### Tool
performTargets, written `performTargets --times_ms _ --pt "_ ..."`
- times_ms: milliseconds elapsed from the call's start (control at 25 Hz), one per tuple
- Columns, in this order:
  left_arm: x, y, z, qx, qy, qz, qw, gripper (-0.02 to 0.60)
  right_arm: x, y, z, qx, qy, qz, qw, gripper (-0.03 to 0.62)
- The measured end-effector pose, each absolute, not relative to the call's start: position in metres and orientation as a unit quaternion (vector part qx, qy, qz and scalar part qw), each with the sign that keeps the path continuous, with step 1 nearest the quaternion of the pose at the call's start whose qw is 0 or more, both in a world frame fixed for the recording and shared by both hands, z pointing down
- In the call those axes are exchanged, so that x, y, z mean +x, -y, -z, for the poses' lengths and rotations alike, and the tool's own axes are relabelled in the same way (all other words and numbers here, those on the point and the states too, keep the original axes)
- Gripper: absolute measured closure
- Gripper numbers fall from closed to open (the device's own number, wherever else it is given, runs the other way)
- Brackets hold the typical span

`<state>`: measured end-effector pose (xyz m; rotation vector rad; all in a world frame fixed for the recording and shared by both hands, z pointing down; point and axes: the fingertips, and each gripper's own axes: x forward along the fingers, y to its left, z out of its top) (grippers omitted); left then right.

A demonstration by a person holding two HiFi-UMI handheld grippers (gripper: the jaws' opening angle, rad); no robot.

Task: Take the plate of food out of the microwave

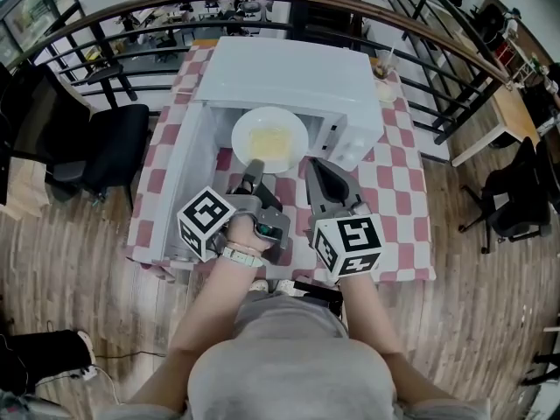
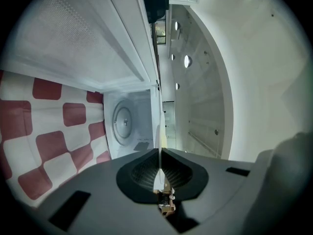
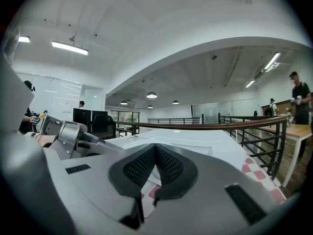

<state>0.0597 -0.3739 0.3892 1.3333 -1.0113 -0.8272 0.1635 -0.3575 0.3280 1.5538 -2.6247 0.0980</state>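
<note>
left gripper (image 1: pixel 254 168): clamped tight on the near rim of the plate (image 1: pixel 269 138)
right gripper (image 1: pixel 315 170): jaws pinched together on nothing, just right of the plate
plate: held up just outside the open microwave (image 1: pixel 289 73), door (image 1: pixel 166 191) swung out left
food (image 1: pixel 271 141): pale yellow stuff, middle of the plate
table: red-and-white checked cloth (image 1: pixel 398 182), microwave sits on it
room: wood floor (image 1: pixel 70 261), dark curved railing (image 1: pixel 437 38) behind, black chair (image 1: pixel 114 147) at the left

Before me, a table (image 1: pixel 398 182) under a red-and-white checked cloth (image 1: pixel 411 226) carries a white microwave (image 1: pixel 289 86), door open, and a glass (image 1: pixel 385 64).
</note>
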Motion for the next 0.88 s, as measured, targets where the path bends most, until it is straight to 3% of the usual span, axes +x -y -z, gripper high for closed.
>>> performTargets --times_ms 880 --pt "0.062 0.397 -0.343 0.618 0.413 0.378 0.551 0.565 0.165 0.368 -0.304 0.530 0.847 -0.003 0.038 0.569"
